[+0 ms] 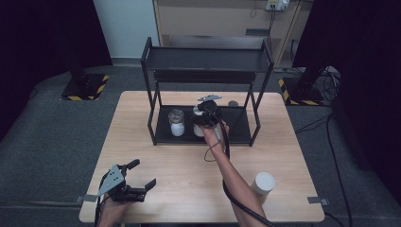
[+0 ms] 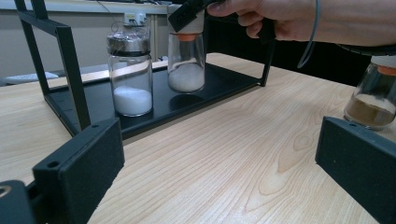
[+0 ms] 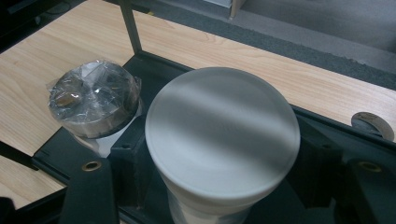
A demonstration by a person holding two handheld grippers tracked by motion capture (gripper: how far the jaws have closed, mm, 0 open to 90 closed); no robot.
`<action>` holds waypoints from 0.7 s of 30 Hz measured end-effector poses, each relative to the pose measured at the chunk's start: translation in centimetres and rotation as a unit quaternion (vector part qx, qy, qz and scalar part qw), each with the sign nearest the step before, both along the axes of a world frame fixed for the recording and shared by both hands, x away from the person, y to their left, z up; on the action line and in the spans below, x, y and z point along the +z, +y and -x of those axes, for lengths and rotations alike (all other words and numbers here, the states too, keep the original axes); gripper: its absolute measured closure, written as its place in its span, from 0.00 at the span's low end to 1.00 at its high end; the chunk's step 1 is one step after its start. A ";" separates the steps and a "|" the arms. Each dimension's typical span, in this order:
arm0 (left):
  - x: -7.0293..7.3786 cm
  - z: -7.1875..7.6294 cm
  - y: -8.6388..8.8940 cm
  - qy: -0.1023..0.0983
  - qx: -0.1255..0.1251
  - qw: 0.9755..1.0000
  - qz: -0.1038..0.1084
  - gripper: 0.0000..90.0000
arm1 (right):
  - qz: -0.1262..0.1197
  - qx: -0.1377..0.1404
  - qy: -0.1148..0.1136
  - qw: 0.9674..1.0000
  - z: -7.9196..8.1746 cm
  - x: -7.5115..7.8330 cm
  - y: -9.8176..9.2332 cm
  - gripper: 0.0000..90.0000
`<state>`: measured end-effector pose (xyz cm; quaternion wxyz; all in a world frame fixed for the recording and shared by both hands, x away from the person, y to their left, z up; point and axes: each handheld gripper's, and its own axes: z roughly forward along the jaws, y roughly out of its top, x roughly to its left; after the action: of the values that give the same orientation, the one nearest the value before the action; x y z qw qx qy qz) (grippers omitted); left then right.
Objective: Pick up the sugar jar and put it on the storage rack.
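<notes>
Placing step in hand. Right gripper (image 1: 206, 115) clamped on white-capped jar (image 3: 222, 135), jar over lower shelf (image 2: 219, 79) of rack (image 1: 208, 52), just beside foil-topped jar (image 2: 130, 74) toward shelf's front edge. Base seemingly touching or nearly so. Next, judged: settle jar flat, release, withdraw clear. Left gripper (image 1: 142, 176) idle near table (image 1: 161, 156) front-left corner, jaws spread, empty.

foil-capped jar (image 1: 177, 122) on rack shelf (white powder) | brown-powder jar (image 1: 262, 186) on table (image 1: 142, 142)
</notes>
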<state>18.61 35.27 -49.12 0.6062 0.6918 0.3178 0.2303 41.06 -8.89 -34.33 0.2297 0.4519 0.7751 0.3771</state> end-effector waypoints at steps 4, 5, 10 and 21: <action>0.0 0.0 0.0 0.000 0.000 1.000 0.000 0.00 | -0.005 -0.002 0.004 1.000 -0.2 -0.2 -0.1 0.38; 0.0 0.0 0.0 0.000 0.000 1.000 0.000 0.00 | -0.005 -0.004 0.004 1.000 -0.3 -0.2 -0.1 0.38; 0.0 0.0 0.0 0.000 -0.001 1.000 0.000 0.00 | -0.003 -0.009 0.005 1.000 -0.4 -0.6 -0.1 0.38; 0.0 0.0 0.0 0.000 -0.001 1.000 0.000 0.00 | -0.002 -0.012 0.001 1.000 -0.1 -1.0 0.0 0.38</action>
<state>18.63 35.25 -49.14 0.6066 0.6918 0.3172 0.2299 41.16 -8.85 -35.33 0.2324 0.4618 0.7694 0.3752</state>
